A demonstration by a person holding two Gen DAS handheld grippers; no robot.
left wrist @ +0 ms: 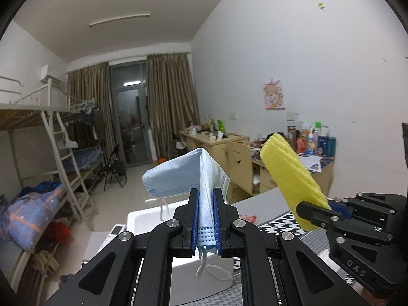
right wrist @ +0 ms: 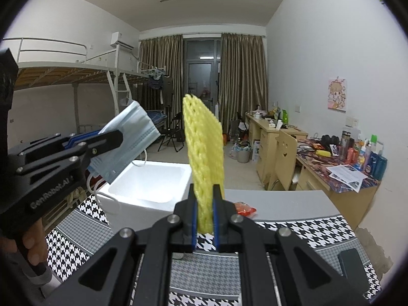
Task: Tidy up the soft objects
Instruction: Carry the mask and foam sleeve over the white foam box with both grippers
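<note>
While clamping a pleated blue face mask [left wrist: 176, 176] above the white foam box [left wrist: 145, 219], left gripper [left wrist: 206, 199] is gripping papery folds, right gripper [left wrist: 329, 207] alongside; beside that box, right gripper [right wrist: 204, 204] is pinching upright yellow foam netting [right wrist: 204, 148], left gripper [right wrist: 112, 136] squeezing the mask [right wrist: 132, 132].

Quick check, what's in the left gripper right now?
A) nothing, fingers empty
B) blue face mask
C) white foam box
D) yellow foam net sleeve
B: the left gripper is shut on the blue face mask, its ear loop dangling below the fingers; the yellow foam net is clamped in the right gripper instead, and the white foam box sits on the table.
</note>
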